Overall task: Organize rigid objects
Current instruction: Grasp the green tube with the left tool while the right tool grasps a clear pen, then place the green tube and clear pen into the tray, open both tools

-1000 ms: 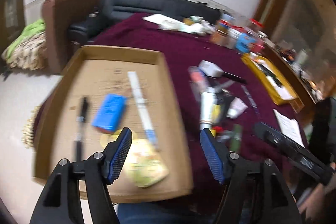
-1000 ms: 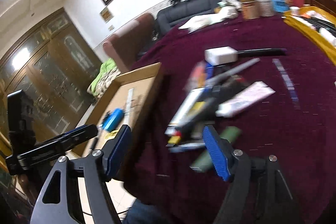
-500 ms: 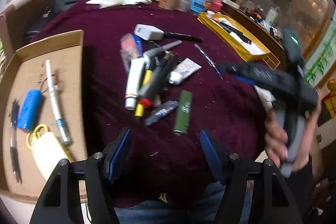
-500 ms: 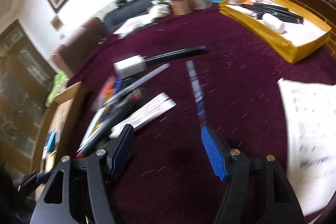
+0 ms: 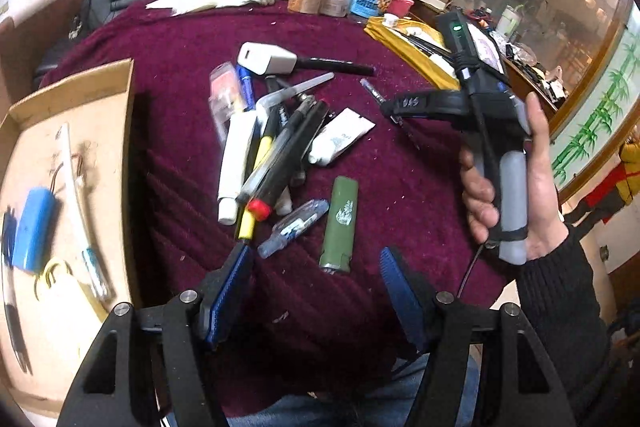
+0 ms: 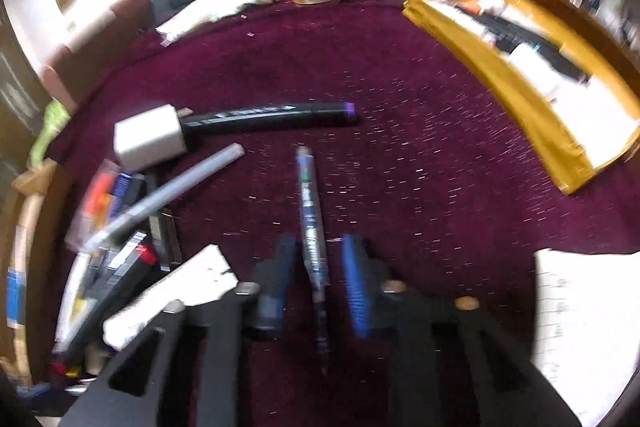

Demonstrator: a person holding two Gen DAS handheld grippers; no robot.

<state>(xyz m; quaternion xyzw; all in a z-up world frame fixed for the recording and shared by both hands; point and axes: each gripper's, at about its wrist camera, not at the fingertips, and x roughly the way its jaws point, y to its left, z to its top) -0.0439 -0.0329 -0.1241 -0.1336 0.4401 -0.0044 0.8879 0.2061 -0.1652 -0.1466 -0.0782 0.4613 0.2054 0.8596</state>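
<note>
Right hand-held gripper (image 6: 316, 281) closing around blue pen (image 6: 310, 211) on counter (image 6: 400, 107); pen between pads, long axis pointing straight ahead. Left hand-held gripper (image 5: 316, 293) open, empty, farther off.

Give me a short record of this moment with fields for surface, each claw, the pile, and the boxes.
surface: table under a dark red cloth
left claw: open, empty, above the cloth near a green lighter
right claw: jaws closing around a blue pen lying between them
pile: tubes, markers and pens heaped mid-table
boxes: cardboard tray holding a blue item; yellow tray at the far side
</note>
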